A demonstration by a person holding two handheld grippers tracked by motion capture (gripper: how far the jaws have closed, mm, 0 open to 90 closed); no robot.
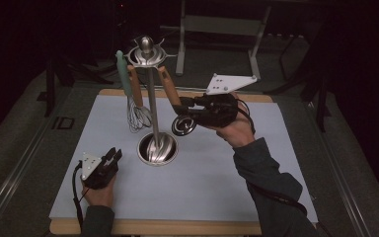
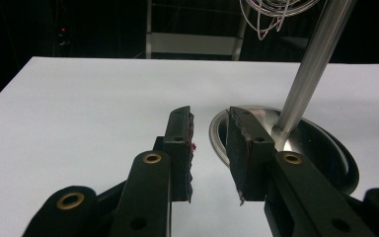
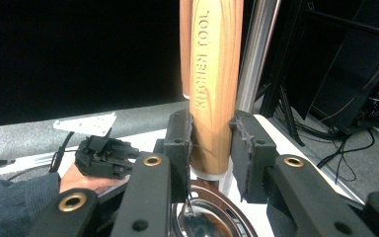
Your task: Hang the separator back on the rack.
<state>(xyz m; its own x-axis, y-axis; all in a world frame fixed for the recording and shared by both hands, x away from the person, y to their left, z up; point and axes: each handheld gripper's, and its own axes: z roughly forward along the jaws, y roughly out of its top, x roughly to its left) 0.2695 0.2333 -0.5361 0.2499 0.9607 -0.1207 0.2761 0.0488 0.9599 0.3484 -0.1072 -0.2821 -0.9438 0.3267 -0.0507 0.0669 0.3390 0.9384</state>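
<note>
One metal stand (image 1: 150,98) rises from its round base near the middle of the table (image 1: 227,173), carrying three hanging utensils: a green-handled one (image 1: 124,74), one whisk (image 1: 137,111) and one wooden-handled ladle (image 1: 173,101). The right gripper (image 1: 187,106) is clamped on the ladle's handle on the stand's right side. The left gripper (image 1: 113,155) rests near the table's front left corner, its jaws apart around nothing.

whisk (image 1: 137,114) hangs off the rack next to a green-handled tool (image 1: 123,74) | white mat (image 1: 128,197) over a wooden tabletop (image 1: 153,227) | metal frame (image 1: 217,24) way back in the dark
</note>
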